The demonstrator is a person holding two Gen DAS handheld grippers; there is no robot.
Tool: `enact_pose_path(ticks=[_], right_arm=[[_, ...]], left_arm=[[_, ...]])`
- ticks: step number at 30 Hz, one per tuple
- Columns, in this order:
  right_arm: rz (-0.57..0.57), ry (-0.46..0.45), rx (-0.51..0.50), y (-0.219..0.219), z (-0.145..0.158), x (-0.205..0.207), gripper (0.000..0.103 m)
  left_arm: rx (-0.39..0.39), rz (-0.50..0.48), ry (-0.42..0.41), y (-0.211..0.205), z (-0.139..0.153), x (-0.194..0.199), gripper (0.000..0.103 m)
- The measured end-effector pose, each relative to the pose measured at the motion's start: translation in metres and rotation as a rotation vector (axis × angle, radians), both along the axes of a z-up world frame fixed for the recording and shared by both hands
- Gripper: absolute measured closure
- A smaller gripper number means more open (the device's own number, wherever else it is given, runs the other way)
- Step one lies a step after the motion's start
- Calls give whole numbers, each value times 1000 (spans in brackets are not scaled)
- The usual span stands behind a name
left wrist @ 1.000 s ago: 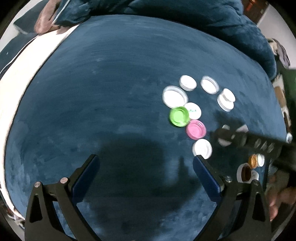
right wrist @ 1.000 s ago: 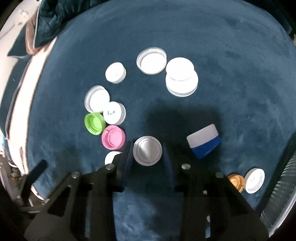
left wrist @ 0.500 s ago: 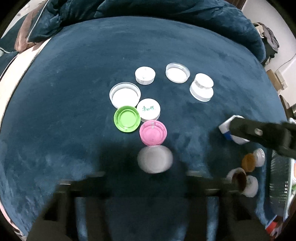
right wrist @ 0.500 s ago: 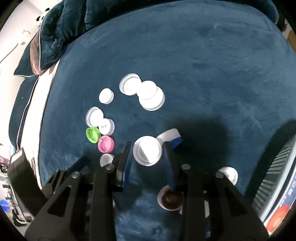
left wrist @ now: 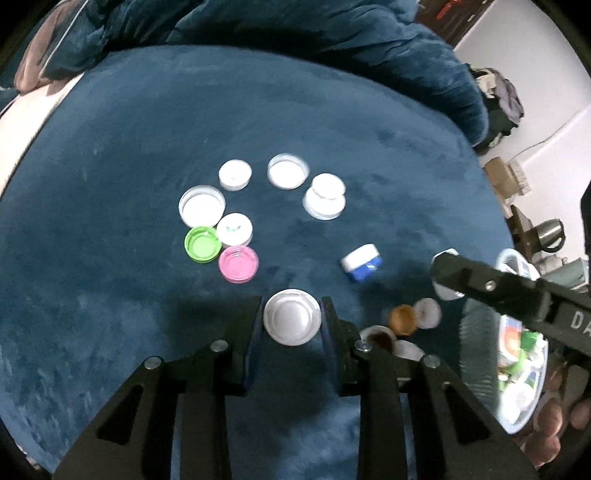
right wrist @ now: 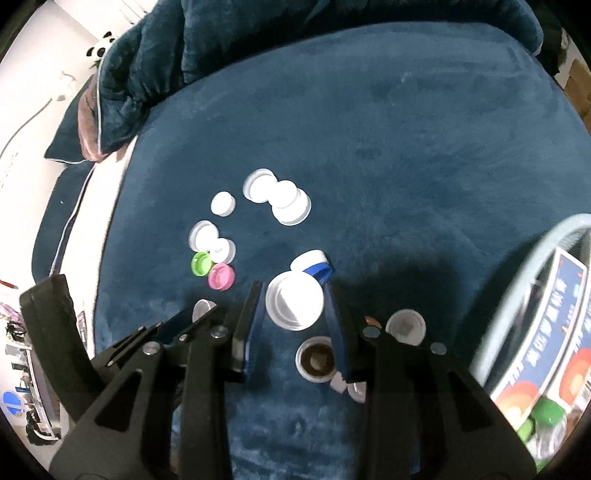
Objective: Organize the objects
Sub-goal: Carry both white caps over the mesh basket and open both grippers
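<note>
Loose jar lids lie on a dark blue plush surface (left wrist: 129,122). My left gripper (left wrist: 291,321) is shut on a white lid (left wrist: 292,316), held above the surface. My right gripper (right wrist: 293,306) is shut on another white lid (right wrist: 294,301); it also shows at the right of the left wrist view (left wrist: 443,275). On the surface lie a green lid (left wrist: 200,244), a pink lid (left wrist: 238,264), several white lids (left wrist: 201,206) and a blue and white cap (left wrist: 362,262). A brown lid (right wrist: 316,359) lies under my right gripper.
A pale blue basket (right wrist: 532,273) with packets and bottles stands at the right; it also shows in the left wrist view (left wrist: 476,354). An orange cap (left wrist: 402,319) and small white caps (left wrist: 427,314) lie beside it. Folded blue bedding (left wrist: 295,33) borders the far edge.
My left gripper swung over and shut on a white lid, lifting it. My right gripper has lifted and drawn back with its white lid toward the basket.
</note>
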State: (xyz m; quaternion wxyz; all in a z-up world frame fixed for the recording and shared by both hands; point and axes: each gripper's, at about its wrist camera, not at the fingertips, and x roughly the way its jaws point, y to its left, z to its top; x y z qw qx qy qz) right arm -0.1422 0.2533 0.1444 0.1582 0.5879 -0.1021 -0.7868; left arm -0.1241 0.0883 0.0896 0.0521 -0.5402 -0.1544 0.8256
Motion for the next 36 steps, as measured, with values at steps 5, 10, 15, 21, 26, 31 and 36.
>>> enact_pose_path(ticks=[5, 10, 15, 21, 26, 31, 36], right_arm=[[-36, 19, -23, 13, 21, 17, 70], [-89, 50, -42, 35, 44, 38, 70], [-166, 101, -18, 70, 62, 61, 70], [-335, 129, -2, 140, 73, 87, 70], [-471, 141, 12, 191, 76, 111, 70], [-539, 114, 1, 215, 71, 116, 70], [-538, 114, 2, 216, 70, 115, 70]], left_arm=[[-7, -33, 52, 14, 34, 9, 73], [-7, -73, 105, 34, 67, 22, 73], [-3, -158, 161, 76, 95, 33, 73], [24, -292, 182, 137, 106, 43, 73], [30, -393, 170, 184, 101, 50, 73], [34, -449, 158, 213, 95, 55, 73], [43, -498, 155, 231, 91, 59, 73]])
